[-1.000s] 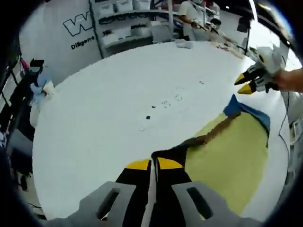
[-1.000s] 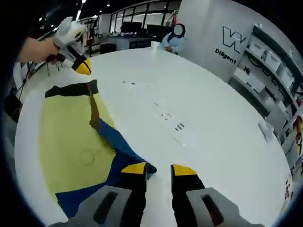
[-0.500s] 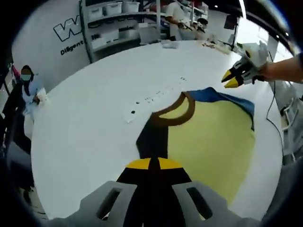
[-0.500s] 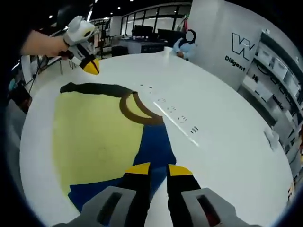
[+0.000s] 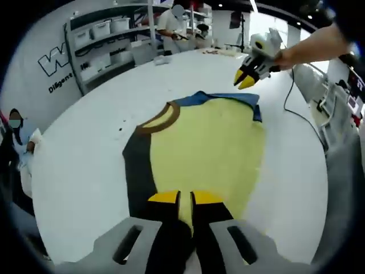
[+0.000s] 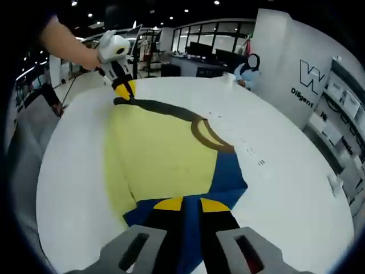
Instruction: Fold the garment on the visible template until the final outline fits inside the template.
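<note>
A yellow garment (image 5: 205,148) lies spread out on the white table (image 5: 85,171), with a brown collar (image 5: 162,117), a black side (image 5: 137,171) and a blue side (image 6: 225,177). My left gripper (image 5: 185,197) is shut on the black end of it, the cloth running down between its yellow tips. From the right gripper view the left gripper (image 6: 124,91) sits at the garment's far black corner. My right gripper (image 6: 191,204) is shut on the blue end. The left gripper view has the right gripper (image 5: 245,81) at the far blue edge, held by a hand.
The white table (image 6: 296,188) is wide and round, with small black marks (image 5: 121,127) beside the collar. A black cable (image 5: 291,97) trails over its right side. Shelves with bins (image 5: 108,34) and a person (image 5: 171,23) stand beyond the far edge.
The garment was bunched into a narrow strip one second ago; it has been pulled apart between the two grippers and now lies wide and flat. The right gripper has closed on the blue end.
</note>
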The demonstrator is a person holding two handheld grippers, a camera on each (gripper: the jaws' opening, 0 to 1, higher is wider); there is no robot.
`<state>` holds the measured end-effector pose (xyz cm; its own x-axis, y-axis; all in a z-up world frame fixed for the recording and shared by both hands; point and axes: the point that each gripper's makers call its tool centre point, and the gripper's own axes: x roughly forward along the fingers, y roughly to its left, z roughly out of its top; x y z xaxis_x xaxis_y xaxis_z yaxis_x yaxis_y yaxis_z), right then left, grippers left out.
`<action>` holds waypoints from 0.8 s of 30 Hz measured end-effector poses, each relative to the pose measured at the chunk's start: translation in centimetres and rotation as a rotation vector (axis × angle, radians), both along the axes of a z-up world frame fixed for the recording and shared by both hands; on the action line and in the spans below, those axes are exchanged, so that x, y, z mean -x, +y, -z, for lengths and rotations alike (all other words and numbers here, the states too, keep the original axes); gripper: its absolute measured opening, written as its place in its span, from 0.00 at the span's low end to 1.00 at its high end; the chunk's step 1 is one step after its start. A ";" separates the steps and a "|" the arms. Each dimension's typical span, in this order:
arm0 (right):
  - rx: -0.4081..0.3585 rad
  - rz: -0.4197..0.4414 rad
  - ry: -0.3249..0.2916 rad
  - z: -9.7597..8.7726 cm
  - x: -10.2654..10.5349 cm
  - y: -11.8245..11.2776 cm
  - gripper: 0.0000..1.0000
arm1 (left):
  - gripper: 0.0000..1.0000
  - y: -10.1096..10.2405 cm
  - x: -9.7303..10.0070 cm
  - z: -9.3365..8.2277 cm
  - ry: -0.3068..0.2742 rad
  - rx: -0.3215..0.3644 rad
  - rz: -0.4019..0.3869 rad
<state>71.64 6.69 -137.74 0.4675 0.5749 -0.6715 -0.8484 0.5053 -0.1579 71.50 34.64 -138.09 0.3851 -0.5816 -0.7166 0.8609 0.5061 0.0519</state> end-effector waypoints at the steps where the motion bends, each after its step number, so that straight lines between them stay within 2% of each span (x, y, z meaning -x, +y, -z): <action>1: -0.010 -0.007 0.004 0.0 0.6 0.1 0.03 | 0.12 0.1 0.4 0.0 -0.011 0.001 0.013; 3: 0.009 -0.035 0.009 0.5 2.1 0.2 0.03 | 0.13 0.3 1.4 0.0 -0.035 -0.009 0.051; 9: -0.005 -0.052 0.033 1.8 5.7 0.4 0.06 | 0.15 1.1 3.8 1.5 -0.022 -0.048 0.107; 16: 0.005 -0.049 0.061 3.2 7.7 0.2 0.07 | 0.16 2.4 4.9 3.1 -0.003 -0.097 0.118; 24: 0.026 -0.038 0.099 5.0 8.4 -0.4 0.05 | 0.15 3.0 5.6 4.2 -0.006 -0.149 0.161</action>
<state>63.20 6.26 -142.72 0.3763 0.5733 -0.7279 -0.8791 0.4691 -0.0850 65.87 37.64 -142.32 0.2998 -0.5242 -0.7971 0.9296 0.3483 0.1206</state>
